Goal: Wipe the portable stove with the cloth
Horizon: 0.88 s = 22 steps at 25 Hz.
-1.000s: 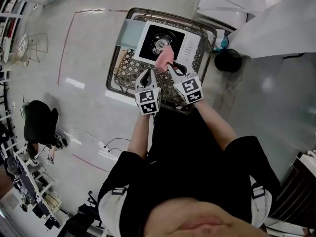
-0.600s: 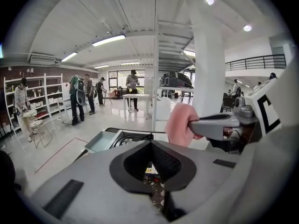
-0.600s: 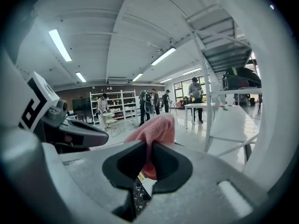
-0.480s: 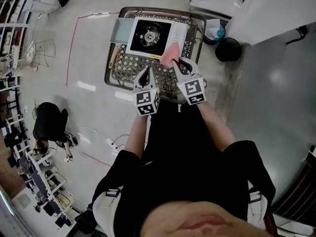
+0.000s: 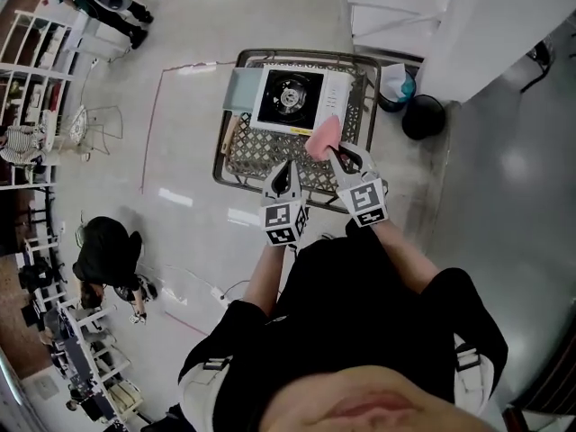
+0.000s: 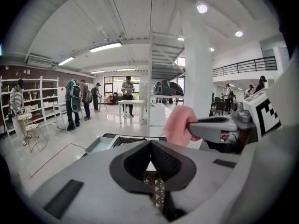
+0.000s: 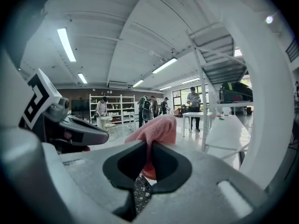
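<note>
The white portable stove (image 5: 290,97) with its black burner lies in a wire basket (image 5: 236,151) on the floor. My right gripper (image 5: 335,156) is shut on a pink cloth (image 5: 324,138), held in the air just off the stove's near right corner. Its jaws have just been closing further, and the cloth (image 7: 156,127) bunches between them. My left gripper (image 5: 286,171) hangs beside it over the basket's near side, shut and empty. In the left gripper view, the cloth (image 6: 180,125) hangs from the right gripper's tip, with the stove's edge (image 6: 124,140) low behind.
A pale blue-grey tray (image 5: 238,88) lies left of the stove in the basket. A black bin (image 5: 423,115) and a white table (image 5: 468,16) stand to the right. A person (image 5: 108,250) crouches at the left. Red tape (image 5: 153,115) marks the floor.
Both grippers have drawn back from the stove toward me and risen. The pink cloth, which lay over the stove's near edge, now hangs clear of it in the right gripper.
</note>
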Each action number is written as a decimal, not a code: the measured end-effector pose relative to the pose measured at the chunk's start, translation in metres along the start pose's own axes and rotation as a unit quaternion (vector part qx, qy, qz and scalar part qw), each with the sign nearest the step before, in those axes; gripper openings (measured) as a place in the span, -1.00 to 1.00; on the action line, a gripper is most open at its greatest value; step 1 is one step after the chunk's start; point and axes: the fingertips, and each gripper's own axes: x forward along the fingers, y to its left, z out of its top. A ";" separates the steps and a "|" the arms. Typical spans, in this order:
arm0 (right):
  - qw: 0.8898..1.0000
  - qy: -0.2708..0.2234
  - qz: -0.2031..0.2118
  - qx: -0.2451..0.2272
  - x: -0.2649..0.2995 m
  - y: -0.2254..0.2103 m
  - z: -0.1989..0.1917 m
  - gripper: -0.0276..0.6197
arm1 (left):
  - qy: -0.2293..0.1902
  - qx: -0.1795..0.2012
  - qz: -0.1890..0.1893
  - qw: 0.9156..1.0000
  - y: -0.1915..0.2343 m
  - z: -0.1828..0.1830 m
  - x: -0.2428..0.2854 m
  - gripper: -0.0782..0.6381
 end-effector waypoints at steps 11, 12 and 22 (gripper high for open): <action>0.998 -0.026 -0.034 -0.039 -0.033 0.087 0.048 -0.84 | -0.083 0.001 -0.014 0.996 0.034 0.036 -0.088 -0.78; 0.998 -0.031 -0.037 -0.041 -0.037 0.094 0.057 -0.84 | -0.088 0.002 -0.018 0.996 0.034 0.041 -0.096 -0.78; 0.994 -0.055 -0.084 -0.042 -0.070 0.121 0.074 -0.85 | -0.129 0.002 -0.048 0.990 0.029 0.041 -0.133 -0.78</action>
